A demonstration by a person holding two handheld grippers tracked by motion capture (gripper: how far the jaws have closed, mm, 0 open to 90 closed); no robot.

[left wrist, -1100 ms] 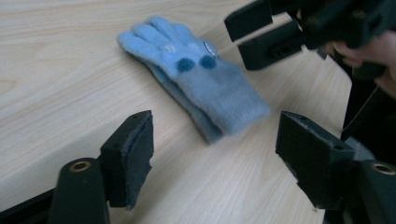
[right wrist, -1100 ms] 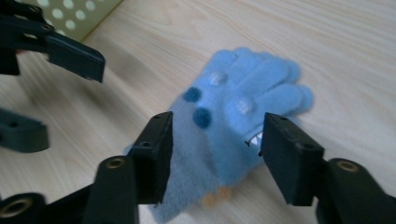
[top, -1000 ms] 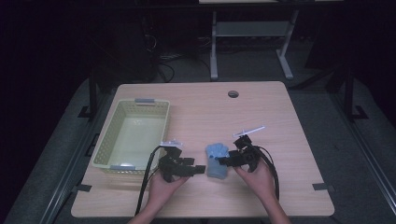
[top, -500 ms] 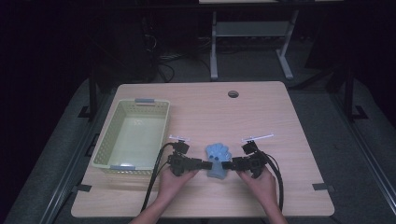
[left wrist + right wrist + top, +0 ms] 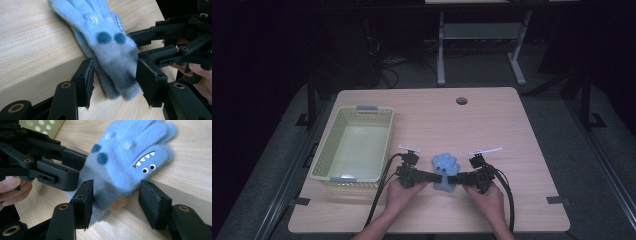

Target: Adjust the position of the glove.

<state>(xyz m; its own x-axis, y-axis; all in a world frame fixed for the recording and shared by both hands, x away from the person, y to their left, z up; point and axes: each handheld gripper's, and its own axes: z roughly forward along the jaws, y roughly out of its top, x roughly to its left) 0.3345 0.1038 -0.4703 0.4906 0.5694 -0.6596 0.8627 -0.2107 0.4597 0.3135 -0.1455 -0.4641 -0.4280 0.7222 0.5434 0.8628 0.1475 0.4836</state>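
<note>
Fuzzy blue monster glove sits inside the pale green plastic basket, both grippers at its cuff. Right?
Not quite. The fuzzy blue monster glove lies on the bare wooden table, right of the pale green plastic basket, as the high view shows. Left gripper and right gripper do straddle its cuff.

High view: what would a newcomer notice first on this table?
A blue glove with a shark face lies near the front edge, the left gripper and right gripper meeting at its cuff, jaws just closing around it. At the left stands a pale green basket.
</note>
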